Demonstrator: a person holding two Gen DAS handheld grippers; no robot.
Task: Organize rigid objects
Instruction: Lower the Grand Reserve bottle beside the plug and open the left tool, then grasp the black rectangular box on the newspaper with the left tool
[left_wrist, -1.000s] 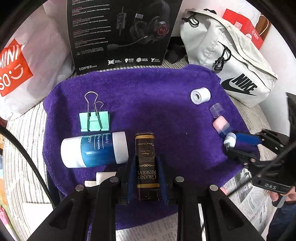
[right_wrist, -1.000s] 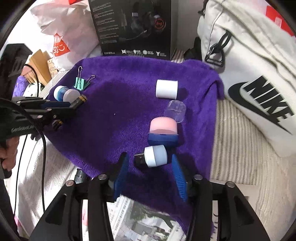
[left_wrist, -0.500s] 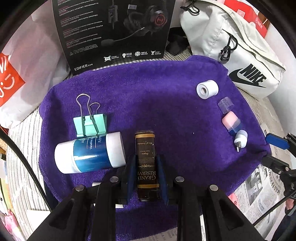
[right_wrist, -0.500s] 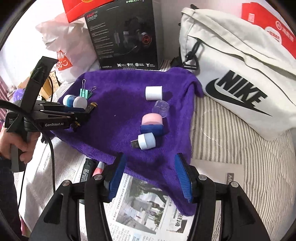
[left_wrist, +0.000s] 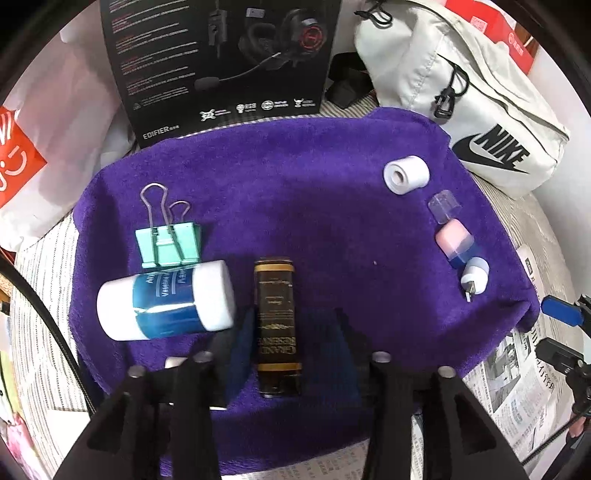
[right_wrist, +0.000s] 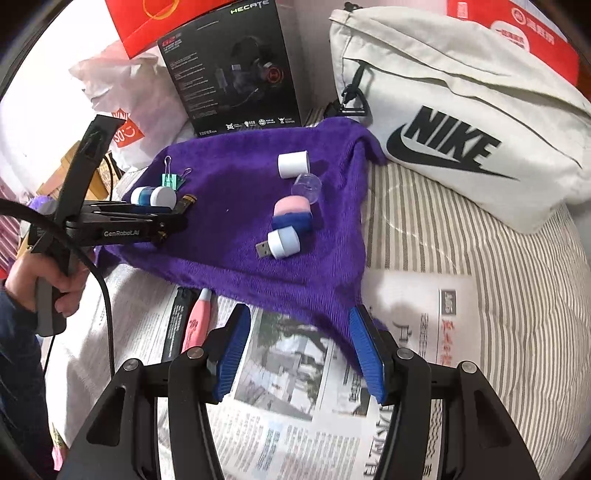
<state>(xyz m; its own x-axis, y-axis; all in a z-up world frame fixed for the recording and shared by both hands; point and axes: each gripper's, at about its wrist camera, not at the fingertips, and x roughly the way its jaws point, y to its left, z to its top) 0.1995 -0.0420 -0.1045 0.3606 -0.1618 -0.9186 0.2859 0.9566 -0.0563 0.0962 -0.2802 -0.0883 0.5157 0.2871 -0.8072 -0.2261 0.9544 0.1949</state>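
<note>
A purple towel (left_wrist: 314, 206) carries the objects. A dark brown "Grand Reserve" box (left_wrist: 277, 321) lies flat between the jaws of my left gripper (left_wrist: 291, 319). The jaws are opening, and the right pad stands clear of the box. Left of the box lie a white-and-blue Vaseline tube (left_wrist: 166, 299) and a green binder clip (left_wrist: 168, 245). On the towel's right side sit a white roll (left_wrist: 406, 174), a clear cap (left_wrist: 443, 205), a pink-and-blue piece (left_wrist: 456, 243) and a white USB plug (right_wrist: 282, 242). My right gripper (right_wrist: 301, 343) hangs open over newspaper, holding nothing.
A black headset box (left_wrist: 221, 62) stands behind the towel, with a white Nike bag (right_wrist: 461, 122) at the right and a Miniso bag (left_wrist: 22, 162) at the left. Newspaper (right_wrist: 295, 406) covers the striped bedding in front. A pink pen (right_wrist: 197, 321) lies there by the towel's edge.
My left jaws, shut on the brown box before, have spread apart from it. My right gripper has drawn back from the USB plug, off the towel and over the newspaper.
</note>
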